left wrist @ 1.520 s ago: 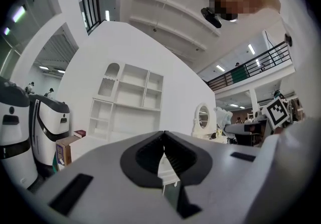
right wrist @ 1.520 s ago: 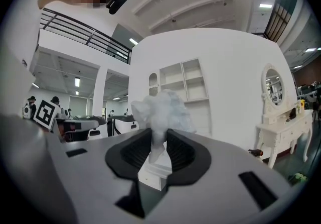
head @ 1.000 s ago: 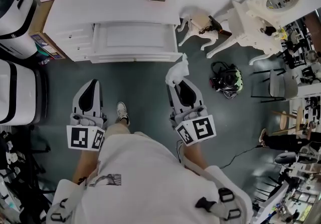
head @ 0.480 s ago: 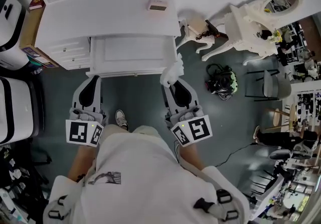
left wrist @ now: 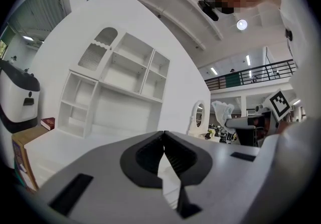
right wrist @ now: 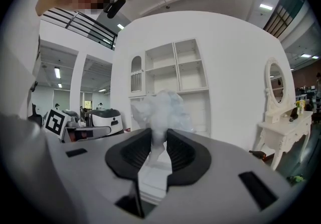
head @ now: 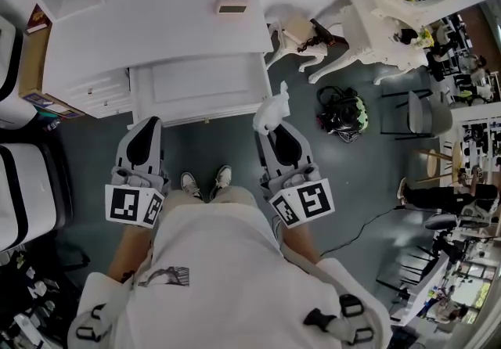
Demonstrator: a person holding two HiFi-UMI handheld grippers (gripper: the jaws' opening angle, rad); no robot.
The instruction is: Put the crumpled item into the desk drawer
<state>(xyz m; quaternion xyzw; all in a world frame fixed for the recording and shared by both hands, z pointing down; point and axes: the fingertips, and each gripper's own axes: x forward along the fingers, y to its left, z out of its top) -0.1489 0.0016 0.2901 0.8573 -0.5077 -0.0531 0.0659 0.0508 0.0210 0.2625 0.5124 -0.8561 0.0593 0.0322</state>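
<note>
A white desk [head: 156,26] fills the top of the head view, and its drawer [head: 205,115] stands pulled out toward me. The crumpled item [head: 274,109], a wad of white paper or plastic, sticks up from my right gripper [head: 272,127], which is shut on it just off the drawer's right front corner. In the right gripper view the wad [right wrist: 161,110] bulges out above the pinching jaws [right wrist: 159,135]. My left gripper [head: 146,122] hovers at the drawer's left front corner. Its jaws meet at the tip [left wrist: 163,135] with nothing between them.
A small box [head: 232,5] lies on the desk top, with shelves behind it [left wrist: 120,87]. A white vanity with an oval mirror [head: 399,3] stands at the right, a black and green helmet [head: 342,114] on the floor beside it. A white machine [head: 23,206] stands at the left.
Both grippers have come closer to the desk, from well short of the drawer's front to right at it. The right gripper still holds the crumpled item; the left stays shut.
</note>
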